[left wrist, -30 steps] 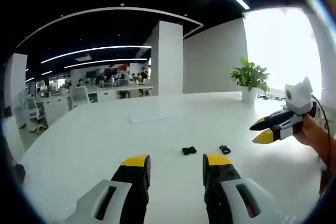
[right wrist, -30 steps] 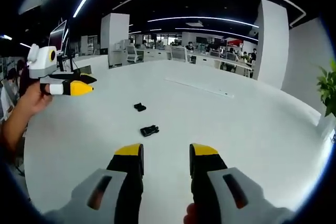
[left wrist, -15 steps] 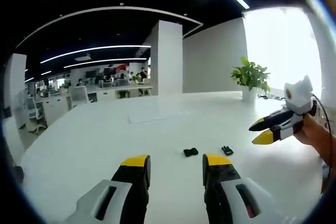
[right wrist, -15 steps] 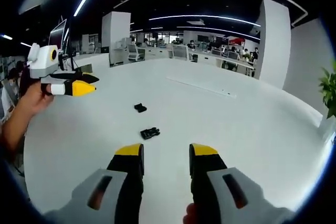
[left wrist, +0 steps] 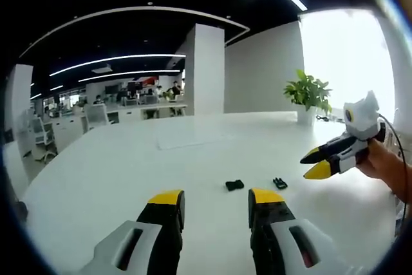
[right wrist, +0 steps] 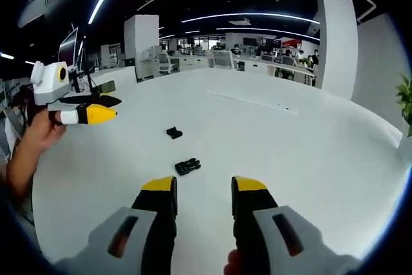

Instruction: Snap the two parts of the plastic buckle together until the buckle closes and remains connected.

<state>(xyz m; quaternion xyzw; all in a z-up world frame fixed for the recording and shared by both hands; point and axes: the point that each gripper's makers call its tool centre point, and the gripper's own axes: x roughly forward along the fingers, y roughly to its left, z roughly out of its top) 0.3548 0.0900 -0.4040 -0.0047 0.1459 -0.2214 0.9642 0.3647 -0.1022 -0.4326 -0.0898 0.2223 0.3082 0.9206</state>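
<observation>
Buckle halves apart on the tabletop [left wrist: 96, 178].
Your left gripper [left wrist: 215, 203] and right gripper [right wrist: 202, 189] hover with jaws open, empty; socket half [left wrist: 234, 185] and pronged half [left wrist: 279, 183] lie mid-tabletop, near each other, untouched.

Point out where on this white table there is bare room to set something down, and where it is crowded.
Most of the table is bare: the stretch behind the two buckle halves toward the potted plant, and the side away from it. The only clutter is the socket half and the pronged half, lying apart just ahead of the left gripper, with the right gripper hovering nearby.
</observation>
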